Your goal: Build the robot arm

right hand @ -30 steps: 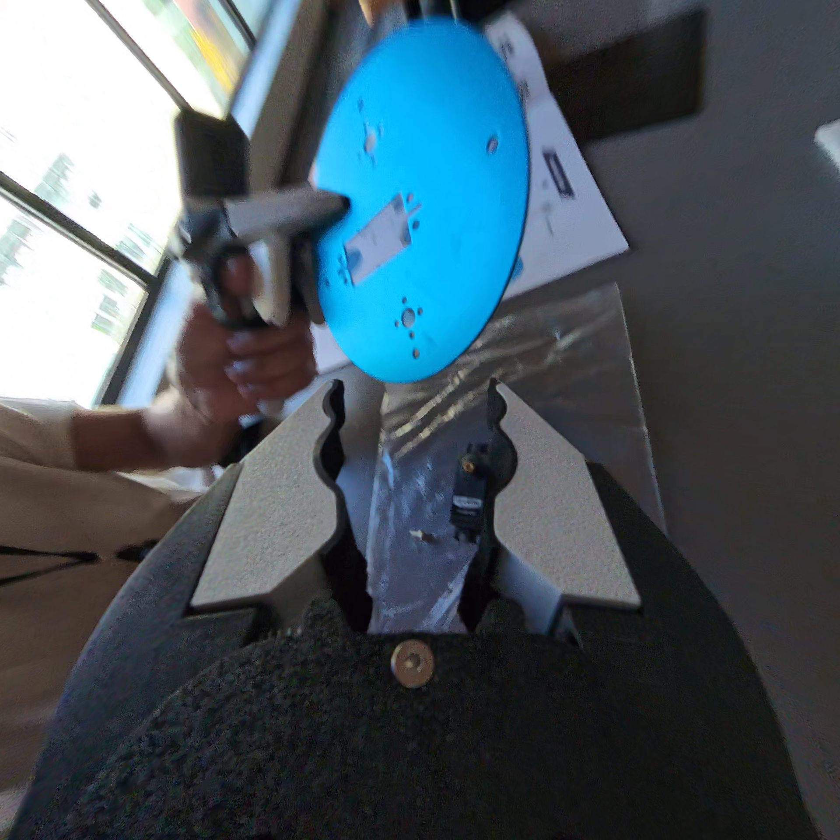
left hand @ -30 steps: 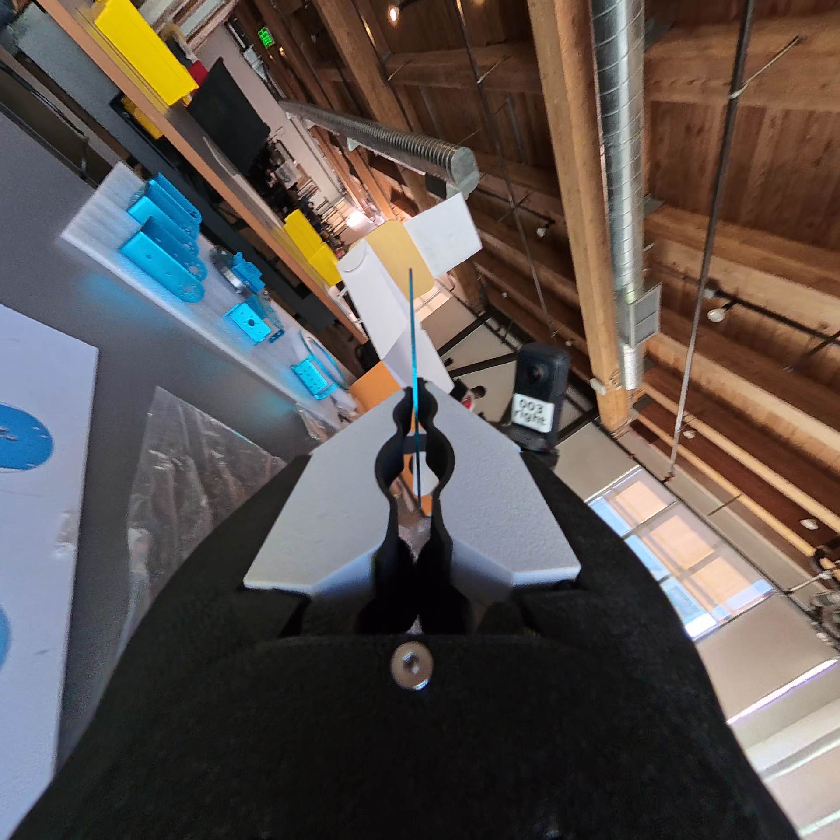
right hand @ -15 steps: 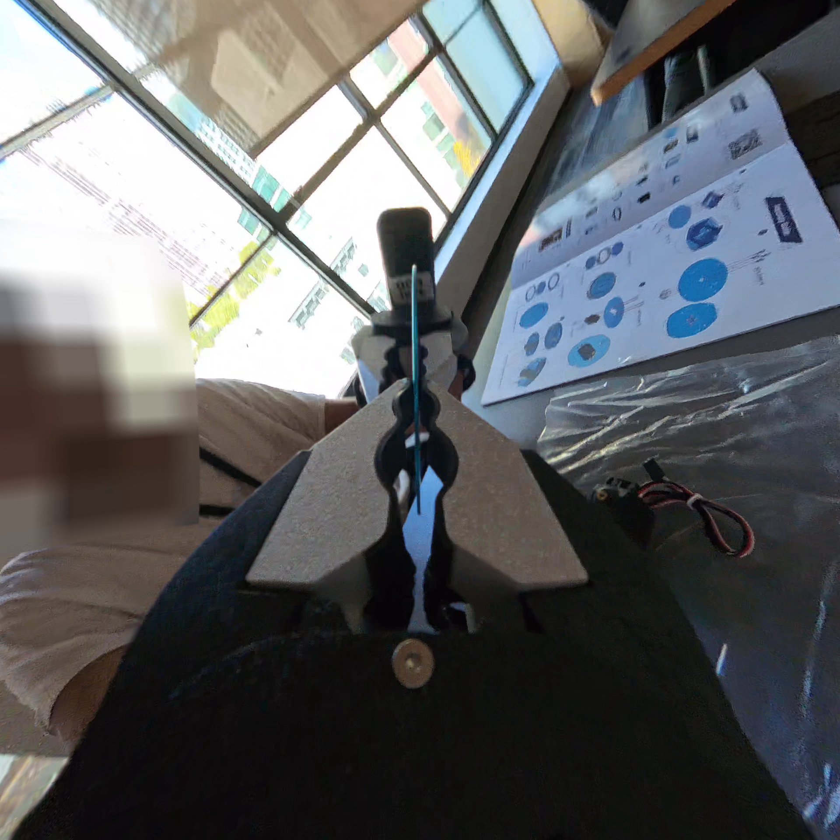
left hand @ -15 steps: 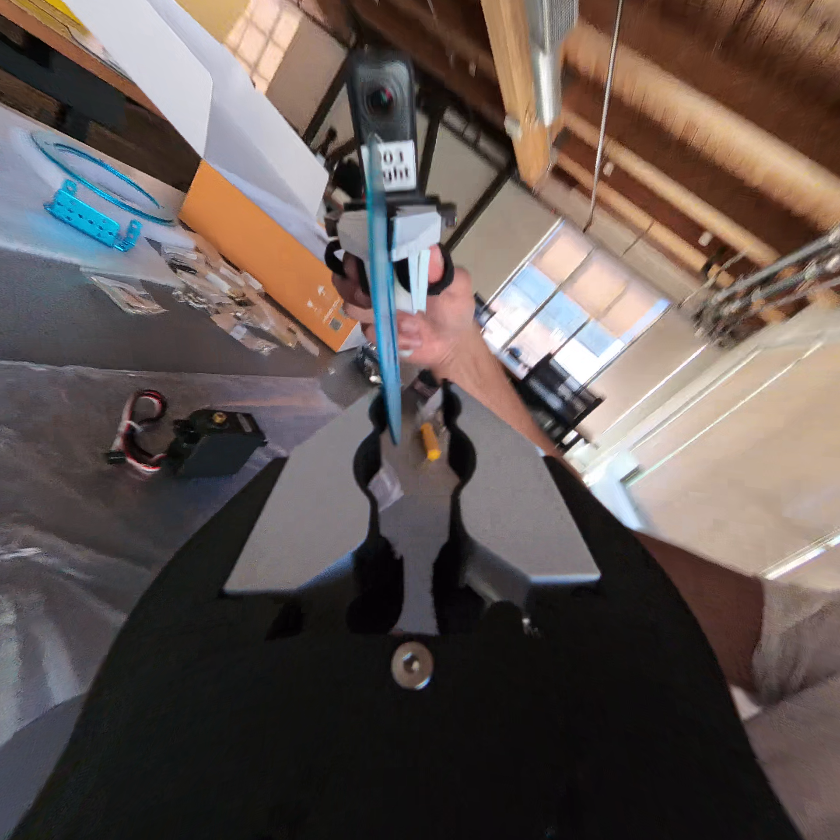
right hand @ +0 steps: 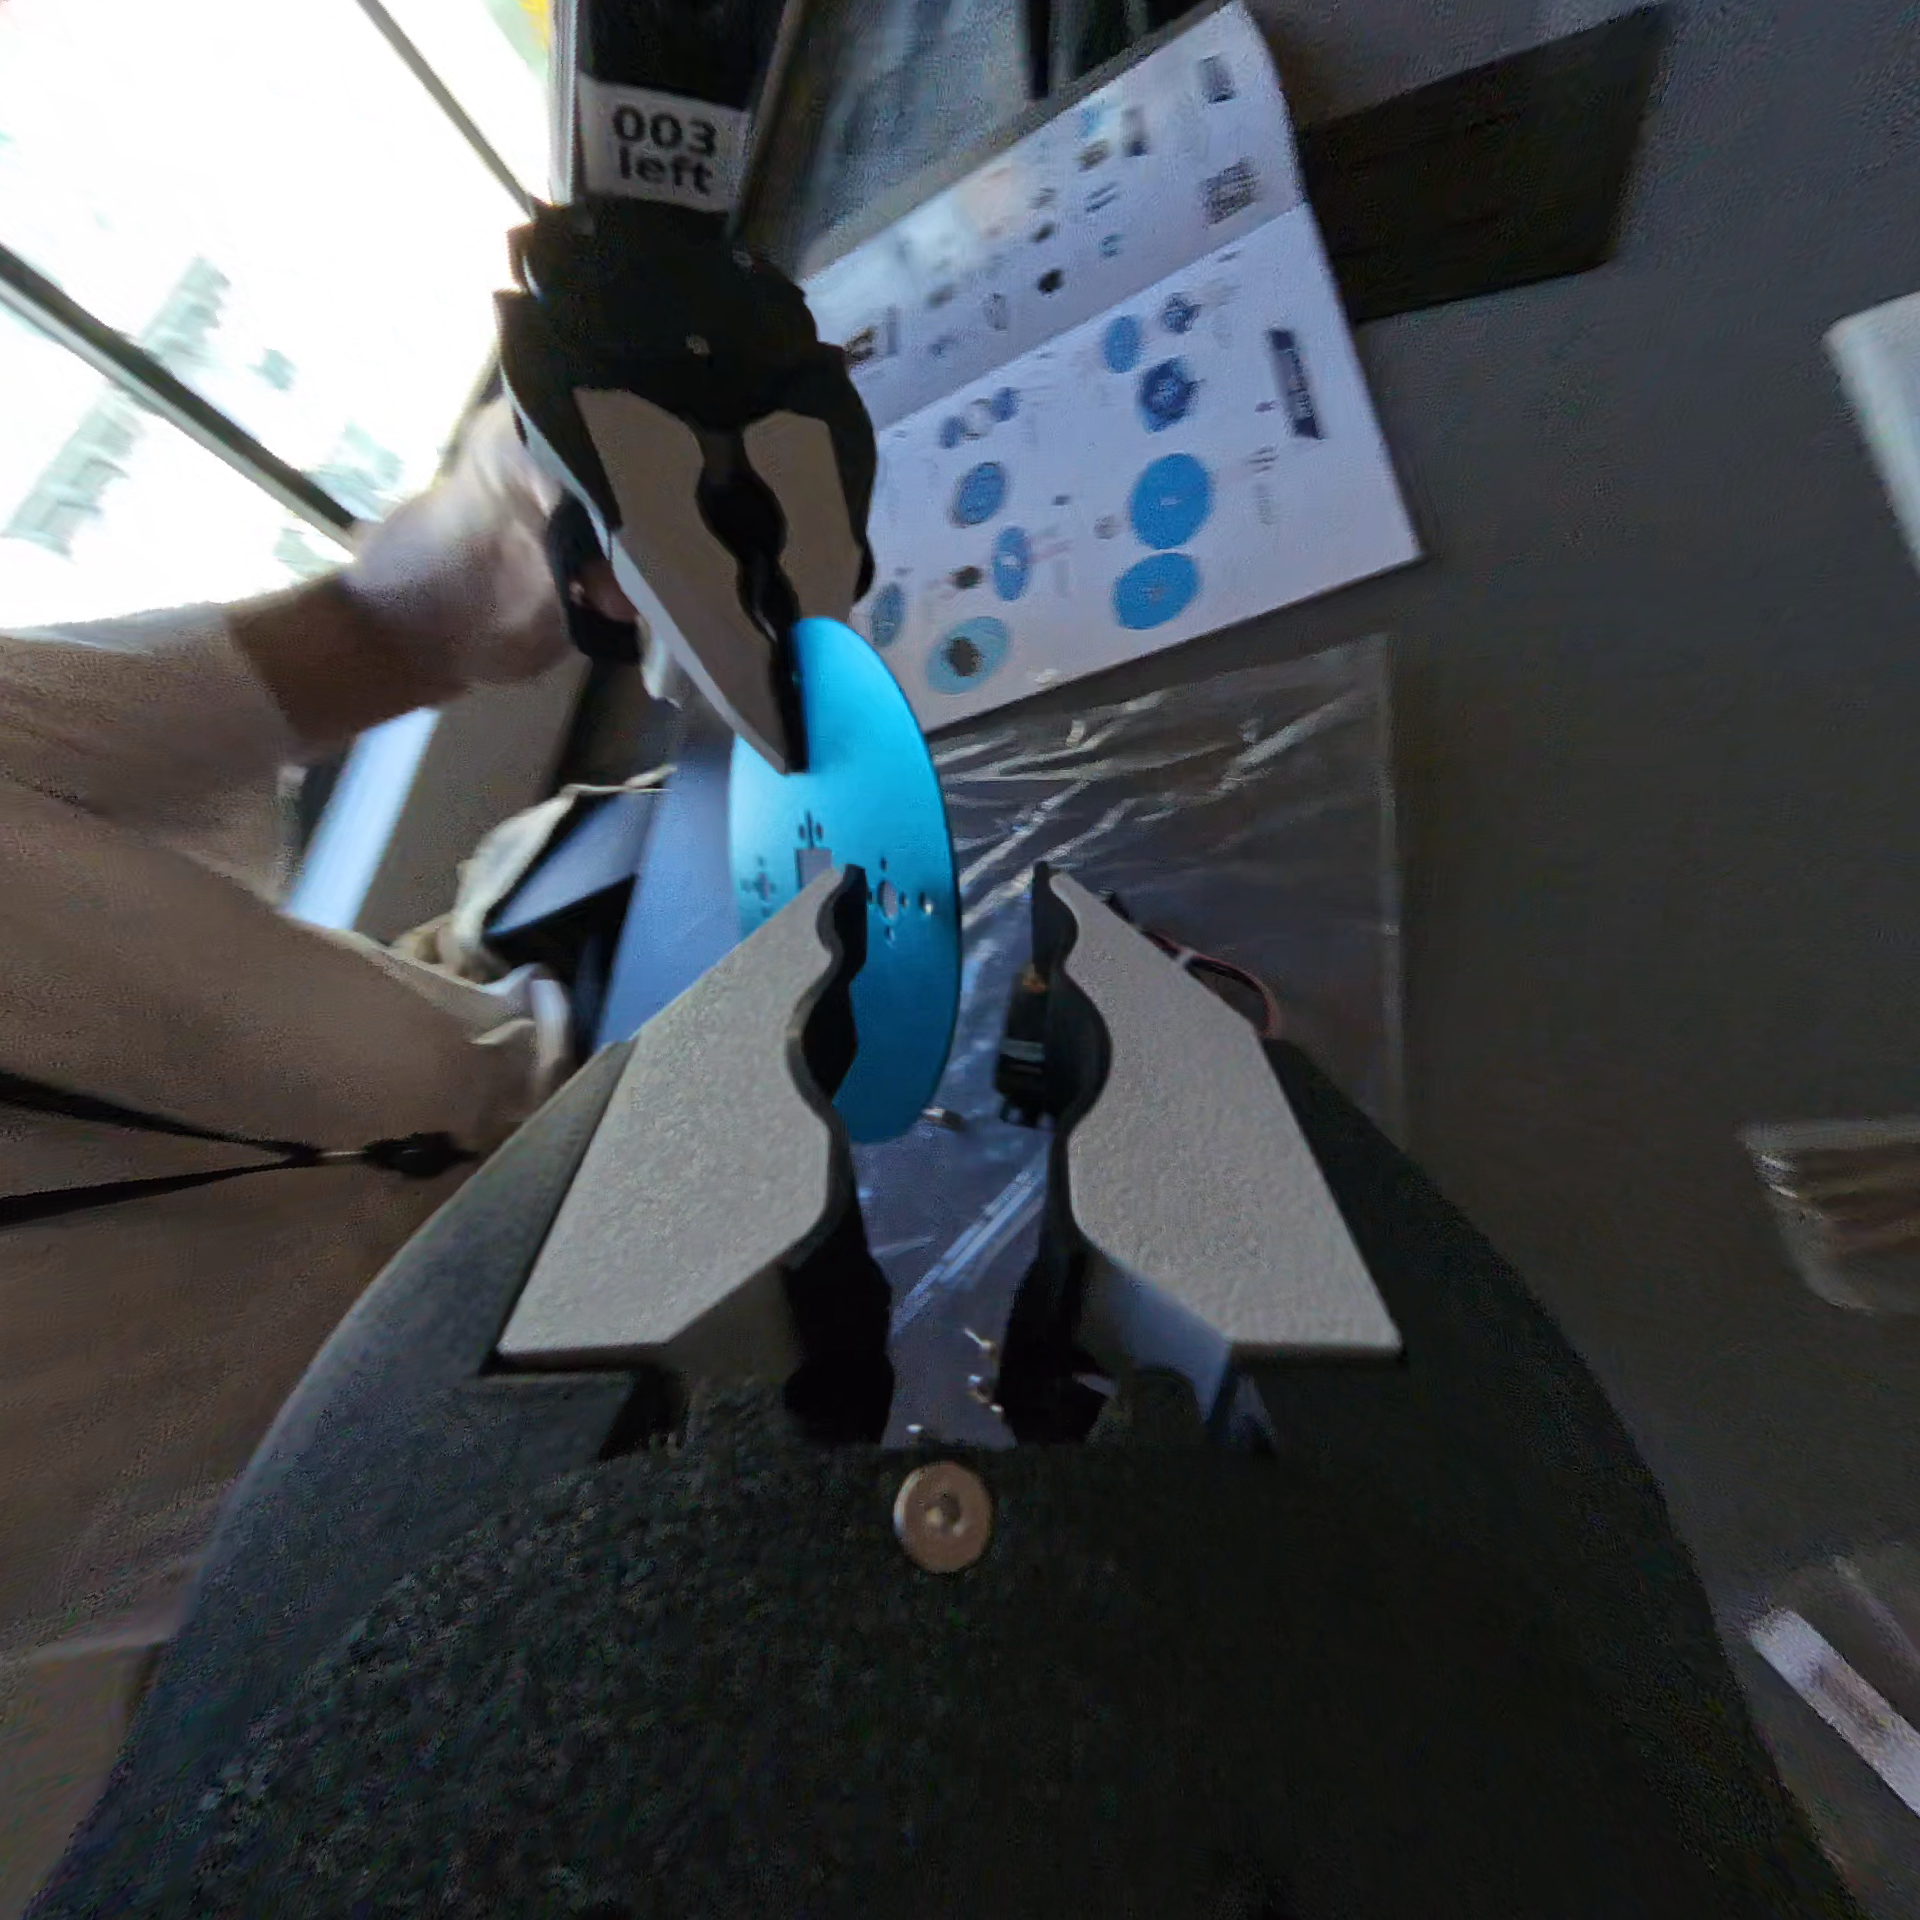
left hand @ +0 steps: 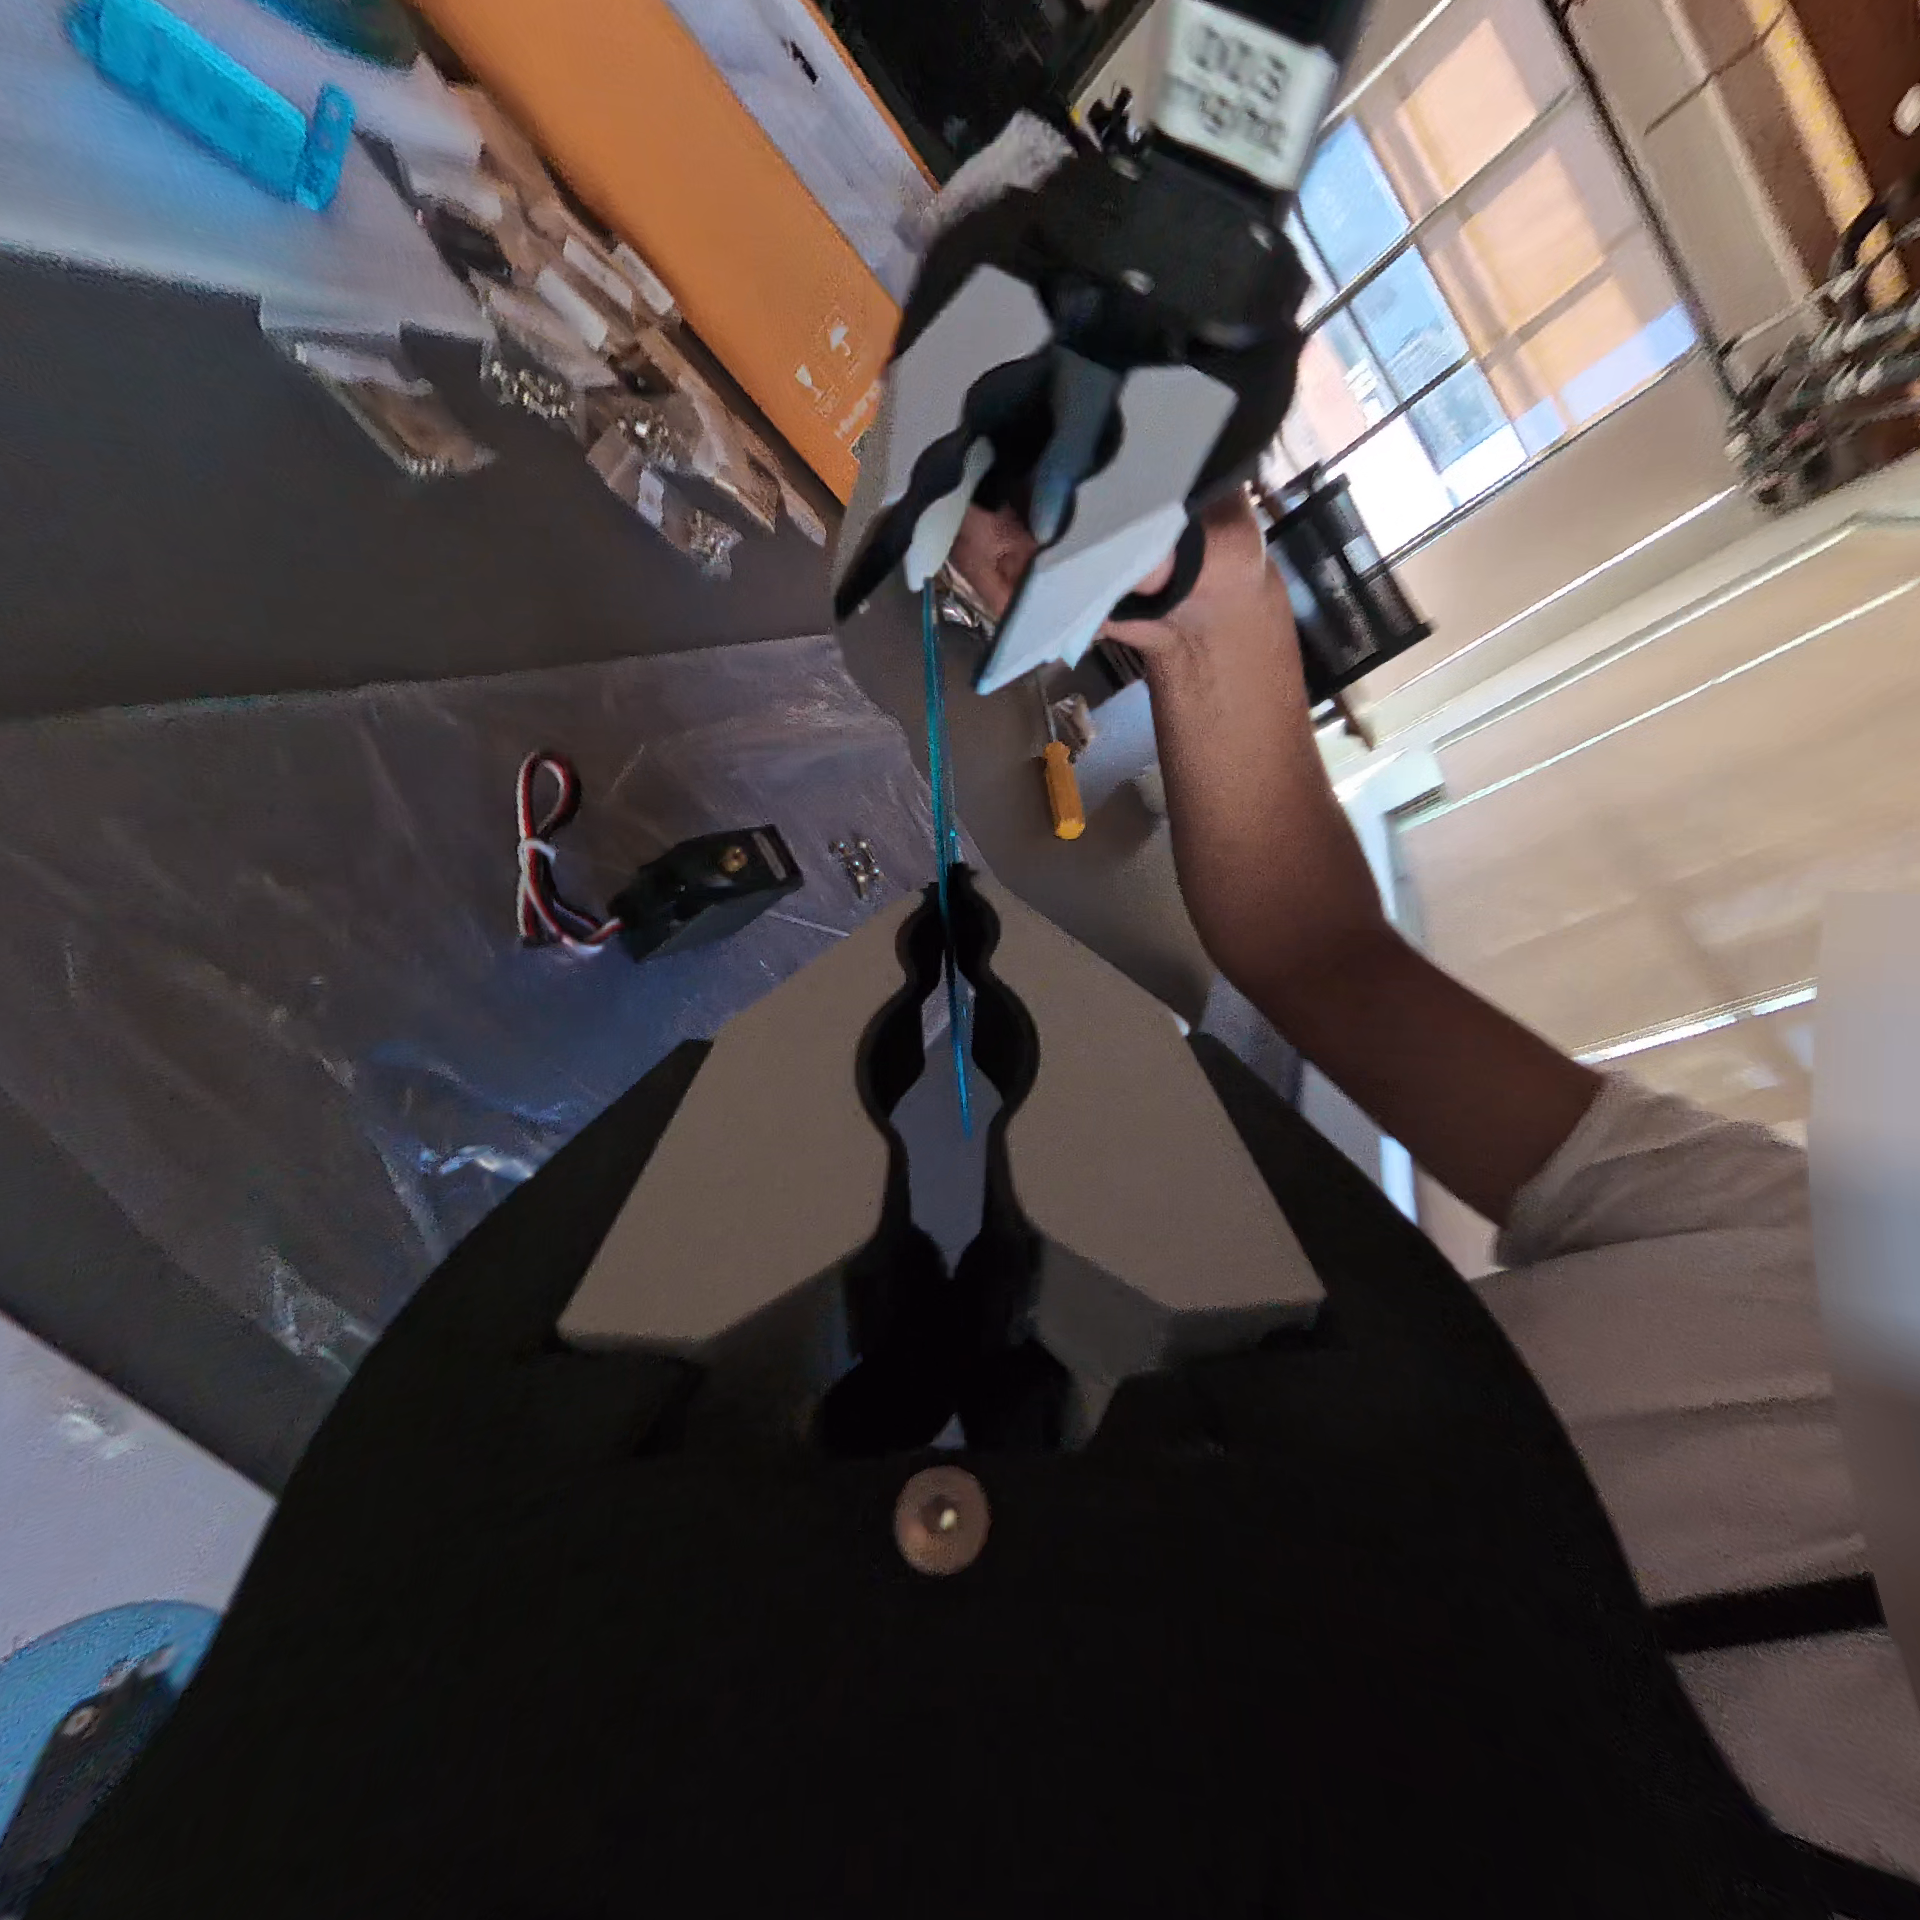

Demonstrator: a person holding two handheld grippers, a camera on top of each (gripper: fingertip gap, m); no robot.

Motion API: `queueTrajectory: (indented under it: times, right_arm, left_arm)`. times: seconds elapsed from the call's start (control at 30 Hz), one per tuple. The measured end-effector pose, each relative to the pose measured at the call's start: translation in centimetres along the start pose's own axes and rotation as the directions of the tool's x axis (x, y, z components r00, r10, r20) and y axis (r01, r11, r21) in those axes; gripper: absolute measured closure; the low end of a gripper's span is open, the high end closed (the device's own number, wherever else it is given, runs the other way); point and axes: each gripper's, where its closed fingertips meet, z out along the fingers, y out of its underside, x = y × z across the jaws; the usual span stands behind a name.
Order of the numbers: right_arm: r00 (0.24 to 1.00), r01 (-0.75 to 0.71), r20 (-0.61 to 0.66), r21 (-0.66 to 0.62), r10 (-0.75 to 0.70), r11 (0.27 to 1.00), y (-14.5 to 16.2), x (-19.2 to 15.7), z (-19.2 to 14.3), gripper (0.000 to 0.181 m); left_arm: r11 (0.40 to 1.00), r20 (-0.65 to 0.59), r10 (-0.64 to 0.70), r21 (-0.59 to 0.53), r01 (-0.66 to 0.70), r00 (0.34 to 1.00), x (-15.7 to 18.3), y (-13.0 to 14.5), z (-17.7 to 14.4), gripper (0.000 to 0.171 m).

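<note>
A thin blue metal disc (right hand: 847, 821) with cut-out holes hangs upright between the two grippers; in the left wrist view it shows edge-on (left hand: 939, 748). My left gripper (left hand: 951, 888) is shut on one rim of it, and appears from the front in the right wrist view (right hand: 788, 732). My right gripper (right hand: 945, 883) is open; the disc's other rim stands in its gap, close against one finger (right hand: 727, 1091). In the left wrist view the right gripper (left hand: 925, 639) faces me, jaws apart, held by a person's hand.
On a clear plastic sheet (left hand: 312, 883) on the grey table lie a black servo (left hand: 707, 894) with red-white-black wires, small screws (left hand: 857, 864) and a yellow-handled screwdriver (left hand: 1062, 795). An orange box (left hand: 727, 208), parts bags and a blue bracket (left hand: 208, 94) lie beyond. A printed instruction sheet (right hand: 1143, 436) lies nearby.
Half a second ago the right gripper was shut on the disc and the left was open. Now the left is shut on it, the right has opened, and both have swung down towards the table.
</note>
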Motion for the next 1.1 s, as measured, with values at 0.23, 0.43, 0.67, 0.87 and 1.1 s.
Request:
queueTrajectory:
  times: [0.23,0.43,0.67,0.87,1.1]
  right_arm:
    - [0.983,-0.158,-0.037,0.317,0.179,0.935,3.6,-0.9,-2.5,0.151]
    - [0.936,-0.35,0.163,0.318,0.312,0.881,5.2,-1.5,-1.3,0.165]
    - [0.829,-0.54,0.313,0.239,0.463,0.807,6.1,-1.3,-0.8,0.181]
    - [0.837,-0.534,0.284,0.238,0.468,0.811,6.2,0.6,-0.4,0.18]
    - [0.866,-0.496,0.231,0.29,0.443,0.818,6.6,2.5,-0.8,0.179]
  left_arm:
    - [0.979,-0.197,-0.201,0.001,0.205,0.96,-1.3,0.6,0.1,0.171]
    - [0.972,-0.263,-0.233,-0.079,0.22,0.936,-1.1,0.1,1.9,0.171]
    - [0.98,-0.188,-0.012,-0.197,-0.025,0.982,-2.6,0.6,2.4,0.168]
    - [0.969,-0.189,-0.061,-0.245,0.013,0.98,-4.0,0.4,2.5,0.171]
    - [0.945,-0.181,-0.267,-0.242,0.22,0.947,-5.5,0.1,2.8,0.171]
